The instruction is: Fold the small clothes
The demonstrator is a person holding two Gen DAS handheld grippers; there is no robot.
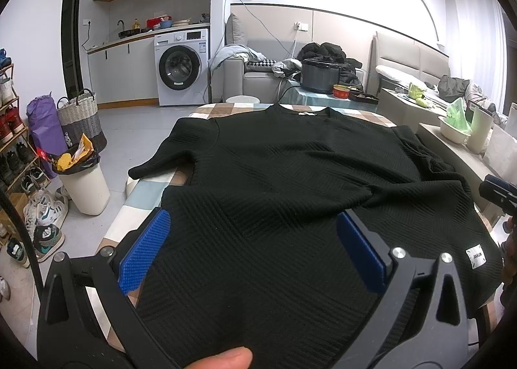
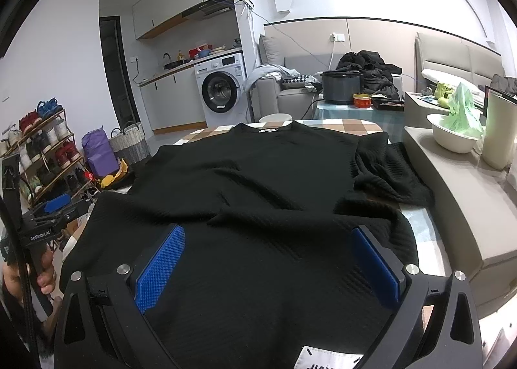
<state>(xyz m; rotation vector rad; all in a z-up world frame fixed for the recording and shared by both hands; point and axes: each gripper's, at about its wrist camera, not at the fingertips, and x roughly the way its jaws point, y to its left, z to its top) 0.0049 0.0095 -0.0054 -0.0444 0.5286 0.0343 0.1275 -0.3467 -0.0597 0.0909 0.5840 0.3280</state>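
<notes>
Left wrist: black top (image 1: 290, 175) between tool (image 1: 252, 239) fingers.

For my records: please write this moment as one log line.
black ribbed knit top: flat on checked tablecloth | left hand-held gripper: open | right hand-held gripper: open

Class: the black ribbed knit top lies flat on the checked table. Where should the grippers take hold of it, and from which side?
Probably grip the near hem of the black ribbed knit top at both corners, approaching from the near table edge: it lies flat, neckline far, hem nearest both open grippers.

Matt ribbed knit black top (image 1: 290, 175), studded blue tongs pads (image 2: 160, 267)
</notes>
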